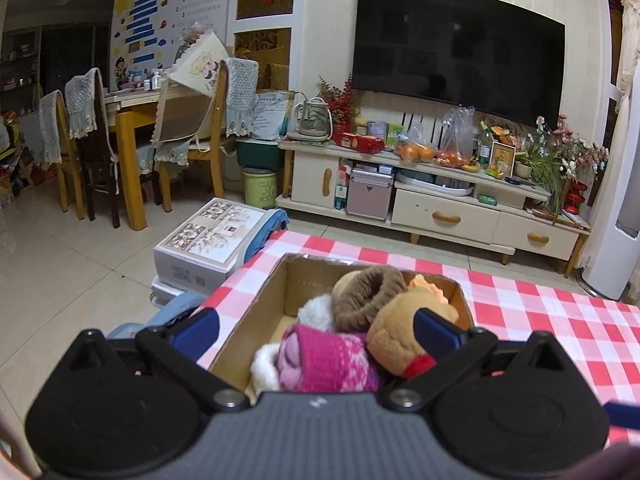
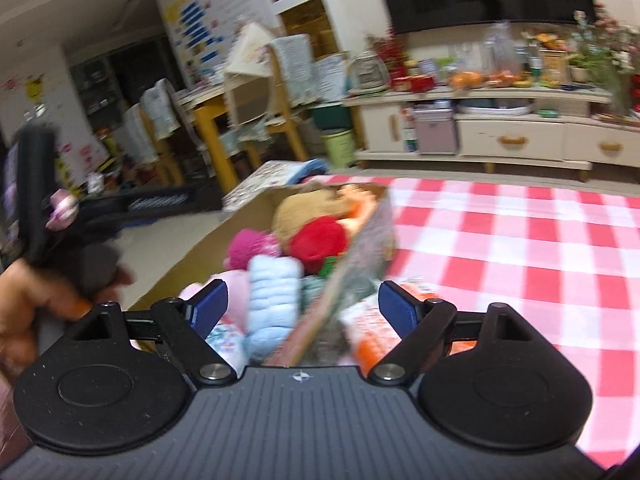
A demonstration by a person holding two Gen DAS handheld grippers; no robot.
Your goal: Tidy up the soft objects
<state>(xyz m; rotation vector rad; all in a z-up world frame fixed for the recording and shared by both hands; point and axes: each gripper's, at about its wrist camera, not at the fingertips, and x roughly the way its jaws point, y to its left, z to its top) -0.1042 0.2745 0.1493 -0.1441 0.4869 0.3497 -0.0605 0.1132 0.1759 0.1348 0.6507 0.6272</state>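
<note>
Presently | toys [image 1: 332, 356]: piled in box [image 1: 260, 300] on check cloth [image 1: 540, 320]; likely light, squashy, non-fragile, pinch a bulge | left gripper [image 1: 316, 330]: jaws wide, empty, above pile | right gripper [image 2: 302, 306]: jaws wide, empty, straddling box wall.

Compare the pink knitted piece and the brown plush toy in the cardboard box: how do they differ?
The pink knitted piece is magenta patterned knit with white fluffy trim; the brown plush toy is plain tan fleece with a red part. The pink knitted piece lies nearer the camera, the brown plush toy beside it, further right. Both are soft and lie in the cardboard box.
</note>
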